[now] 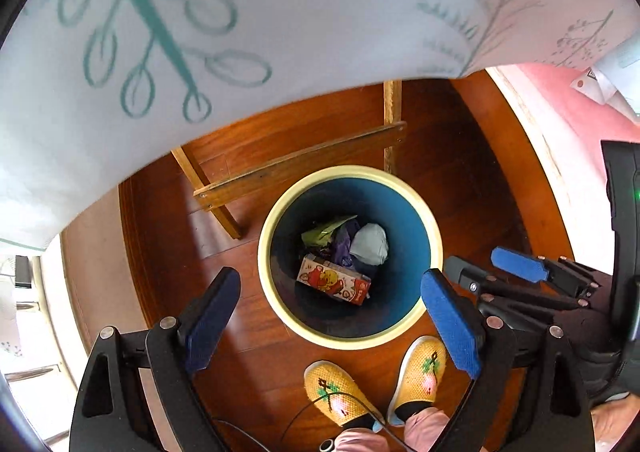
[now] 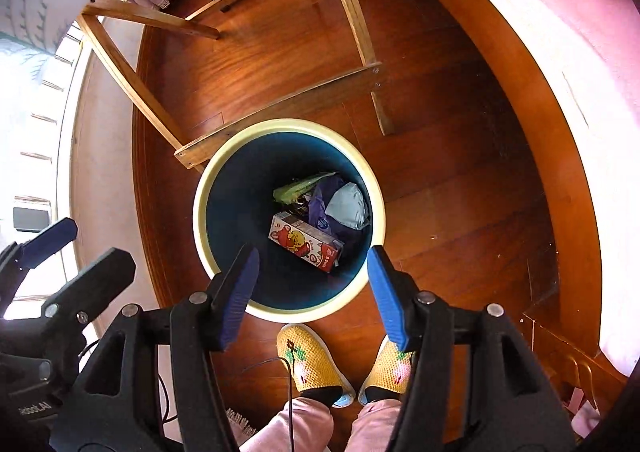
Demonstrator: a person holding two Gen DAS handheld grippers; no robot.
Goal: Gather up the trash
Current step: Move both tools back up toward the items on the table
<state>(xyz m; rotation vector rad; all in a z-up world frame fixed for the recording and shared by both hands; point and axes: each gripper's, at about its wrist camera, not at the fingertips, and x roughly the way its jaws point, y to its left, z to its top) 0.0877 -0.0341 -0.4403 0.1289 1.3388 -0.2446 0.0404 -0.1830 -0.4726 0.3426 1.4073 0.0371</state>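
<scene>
bin: round trash bin point(image 1: 416, 208), cream rim, blue inside, standing on wood floor point(image 1: 256, 364) beside wooden table legs point(image 1: 296, 164)
trash in bin: red/yellow carton point(image 1: 334, 280) with cartoon bear print, text too small to read; green wrapper point(image 1: 324, 230); purple bag point(image 1: 344, 244); pale crumpled wad point(image 1: 370, 244); all at the bottom
left gripper point(image 1: 334, 316): above bin, jaws wide apart, nothing between the blue pads
right gripper point(image 2: 314, 292): above bin, jaws wide, empty; also seen at right edge of left view
writing: partial "...eboot.AI" in white on black body at lower left of right view
person: yellow knit slippers point(image 2: 316, 364) with flower pattern, pink trousers, toes just beside bin rim
tablecloth point(image 1: 280, 4): white, teal leaf print, overhanging top of left view
</scene>
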